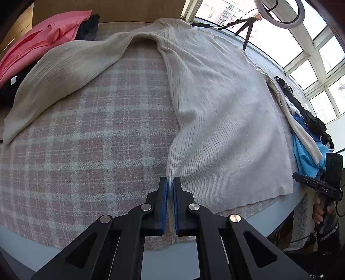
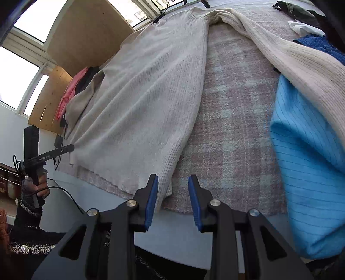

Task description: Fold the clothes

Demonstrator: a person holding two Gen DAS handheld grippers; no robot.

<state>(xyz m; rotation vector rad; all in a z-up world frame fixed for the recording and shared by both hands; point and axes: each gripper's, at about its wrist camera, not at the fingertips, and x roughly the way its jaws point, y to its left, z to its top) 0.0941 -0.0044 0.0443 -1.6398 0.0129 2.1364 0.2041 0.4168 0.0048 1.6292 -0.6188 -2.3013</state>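
A cream ribbed sweater [image 1: 215, 103] lies spread on the pink plaid cloth [image 1: 86, 150], one sleeve [image 1: 60, 75] stretched out to the left. My left gripper [image 1: 170, 183] is shut on the sweater's lower left hem corner, which is pinched between the blue pads. In the right wrist view the sweater [image 2: 142, 103] lies left of centre. My right gripper [image 2: 172, 189] stands open at the sweater's lower right hem corner, with the hem beside its left pad [image 2: 152, 193] and nothing gripped. The other sleeve [image 2: 291, 58] drapes over blue clothes.
Pink and black garments [image 1: 43, 41] are stacked at the far left. A light blue garment [image 2: 308, 172] and dark clothes [image 1: 310, 116] pile up on the right. A tripod [image 1: 245, 28] and ring light [image 1: 280, 13] stand by the window. The table edge [image 2: 183, 226] runs close in front.
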